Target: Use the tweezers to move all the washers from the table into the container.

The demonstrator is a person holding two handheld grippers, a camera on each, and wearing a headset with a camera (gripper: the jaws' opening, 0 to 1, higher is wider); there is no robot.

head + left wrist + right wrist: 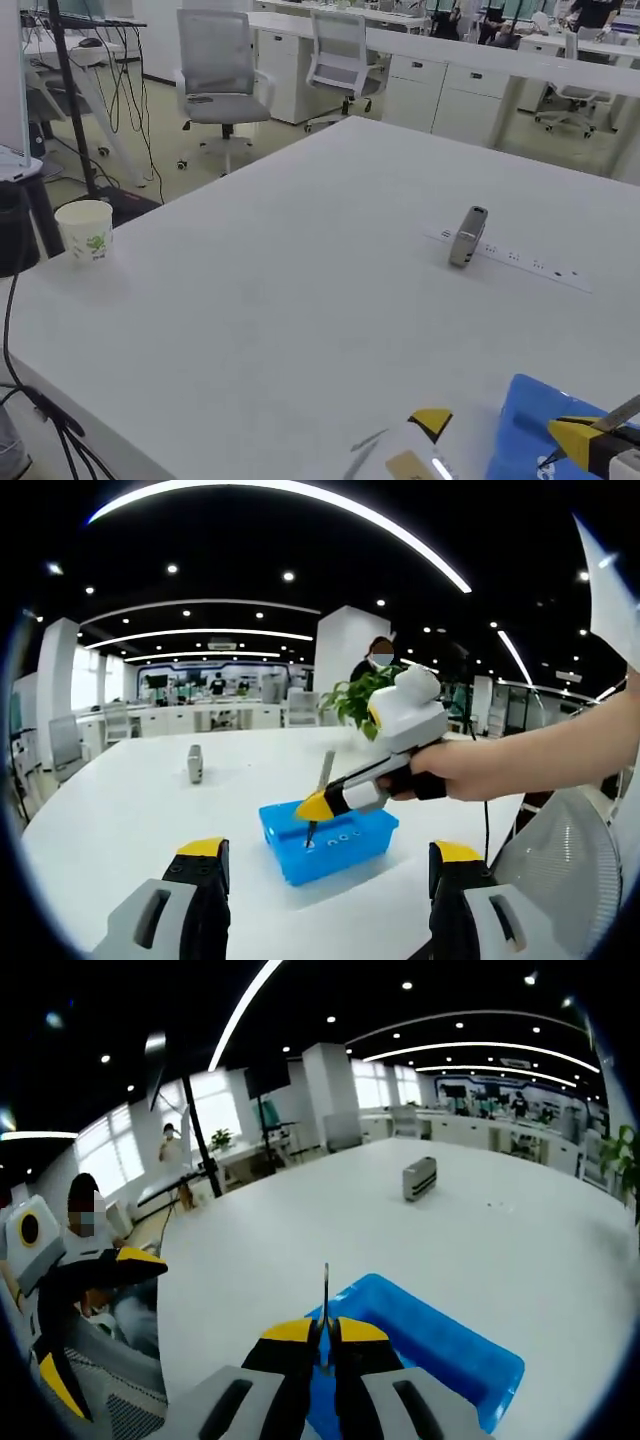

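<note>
**Tweezers poised over the blue container, right jaws clamped**

Head view: We see a broad white tabletop [300,300]. The blue container [535,425] sits at the lower right. The right gripper [578,435] is over it with the tweezers [622,410] nipped in its jaws. The left gripper [432,422] shows a yellow tip just left of the container. A paper cup [85,230] stands well apart from both.

Left gripper view: Our left jaws stand wide apart, grasping nothing. The container lies ahead, between them. The right gripper comes in from the right, tweezers angled down into the container. A few small pale rings lie on its floor just beside the tweezer tips. We take them for washers [343,837]. We cannot tell whether the tips hold one.

Right gripper view: The right jaws are clenched on the tweezers, whose shaft rises between them. The container is directly ahead and below.

Risks, as we judge them:
- The thin tweezers could twist in the jaws if the tips press the container floor.
- A washer let go too high could bounce out.
- The left jaws are free to steady the light container should it slide.
</note>
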